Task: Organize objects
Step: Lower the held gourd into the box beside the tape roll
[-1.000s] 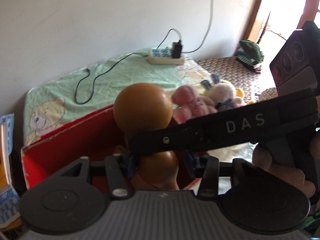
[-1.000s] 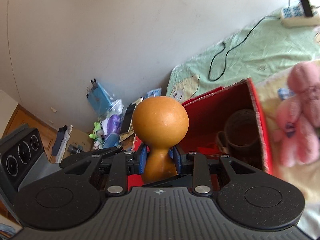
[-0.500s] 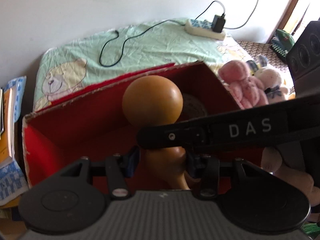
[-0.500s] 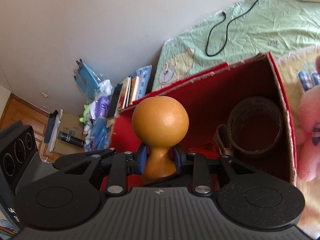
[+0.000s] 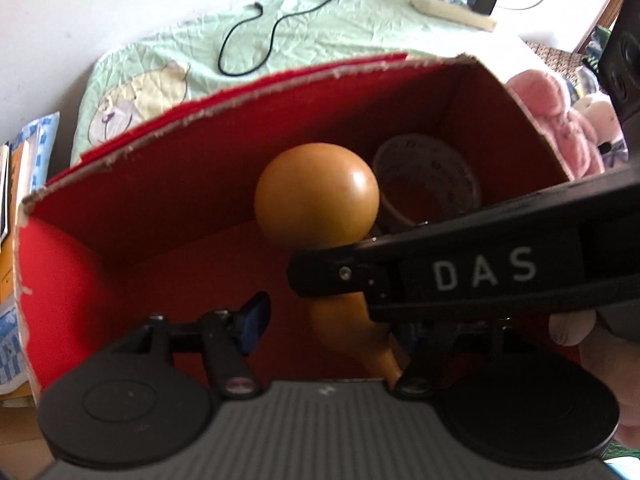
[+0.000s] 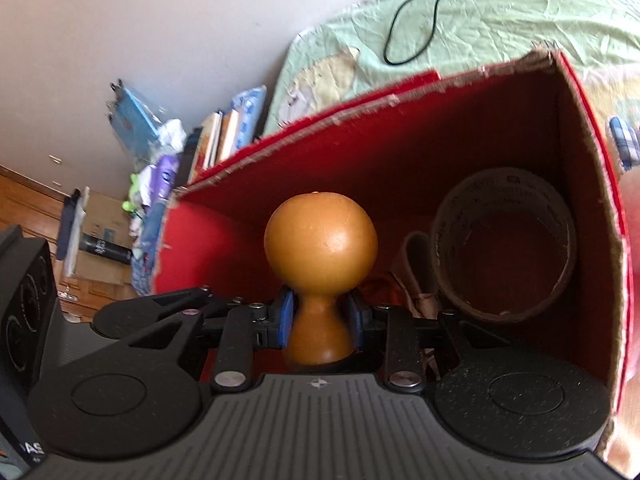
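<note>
A brown gourd (image 6: pixel 320 240) with a round head and narrow neck hangs inside the open red cardboard box (image 6: pixel 360 108). My right gripper (image 6: pixel 320 320) is shut on its neck, blue pads pressed on both sides. In the left wrist view the gourd (image 5: pixel 316 196) sits right of centre, and the right gripper's black side marked DAS (image 5: pixel 480 272) crosses in front of it. My left gripper (image 5: pixel 332 324) is open: its left pad (image 5: pixel 256 316) stands apart from the gourd's lower bulb, and its right finger is mostly hidden.
A brown tape roll (image 6: pixel 504 248) lies in the box's right end (image 5: pixel 428 184). The box (image 5: pixel 240 92) rests on a green bedsheet with a black cable (image 5: pixel 256 40) and power strip (image 5: pixel 452 4). Pink plush toys (image 5: pixel 556 120) lie right of it; books (image 6: pixel 224 136) stand left.
Both grippers have come down with the gourd from above the box rim into the box. The left gripper's fingers have spread and no longer clamp the gourd.
</note>
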The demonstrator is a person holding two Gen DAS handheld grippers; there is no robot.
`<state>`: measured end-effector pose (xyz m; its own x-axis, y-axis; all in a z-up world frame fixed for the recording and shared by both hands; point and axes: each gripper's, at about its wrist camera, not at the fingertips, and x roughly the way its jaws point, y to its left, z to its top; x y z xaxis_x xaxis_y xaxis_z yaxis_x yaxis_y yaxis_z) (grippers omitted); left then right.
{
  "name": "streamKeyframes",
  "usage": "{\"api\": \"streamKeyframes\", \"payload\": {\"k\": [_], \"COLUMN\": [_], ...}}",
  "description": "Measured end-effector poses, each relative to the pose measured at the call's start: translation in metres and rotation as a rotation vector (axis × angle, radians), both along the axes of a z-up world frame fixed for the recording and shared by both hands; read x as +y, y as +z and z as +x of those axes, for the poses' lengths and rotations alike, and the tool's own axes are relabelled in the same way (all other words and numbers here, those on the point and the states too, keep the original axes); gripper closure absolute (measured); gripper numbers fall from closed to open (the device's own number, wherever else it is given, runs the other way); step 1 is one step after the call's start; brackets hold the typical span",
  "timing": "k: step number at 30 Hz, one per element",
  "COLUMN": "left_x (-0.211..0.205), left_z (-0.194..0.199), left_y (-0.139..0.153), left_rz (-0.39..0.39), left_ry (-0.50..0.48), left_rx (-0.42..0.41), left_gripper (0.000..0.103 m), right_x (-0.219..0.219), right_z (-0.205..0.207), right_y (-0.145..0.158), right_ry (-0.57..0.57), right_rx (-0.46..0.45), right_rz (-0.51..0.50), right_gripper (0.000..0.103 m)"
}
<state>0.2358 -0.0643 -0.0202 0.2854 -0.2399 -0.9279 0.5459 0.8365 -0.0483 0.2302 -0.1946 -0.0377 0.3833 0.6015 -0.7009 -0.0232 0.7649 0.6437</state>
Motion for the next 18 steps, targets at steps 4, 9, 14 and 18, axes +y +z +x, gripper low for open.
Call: {"api": "streamKeyframes", "payload": {"k": [4, 9, 14, 18], "left_x": [-0.0002, -0.0041, -0.0076, -0.0058], "left_z": [0.0014, 0.0015, 0.0016, 0.0038], "left_y": [0.0009, 0.0008, -0.0030, -0.0044], "left_rz": [0.018, 0.055, 0.097, 0.094], "left_ry": [0.000, -0.036, -0.076, -0.082], "left_rx": [-0.004, -0.023, -0.055, -0.042], "left_gripper": [0.025, 0.020, 0.012, 0.012], "right_x": [0.0019, 0.0014, 0.0010, 0.0001], "right_z": [-0.0003, 0.0032, 0.0050, 0.0052], "right_y": [-0.0010, -0.0053, -0.0072, -0.0080], "right_ry": [-0.009, -0.042, -0.046, -0.041], "right_rx": [0.004, 0.041, 0.054, 0.062], "right_rz": [-0.043, -0.075, -0.091, -0.091], "right_gripper": [0.073, 0.073, 0.074, 0.074]}}
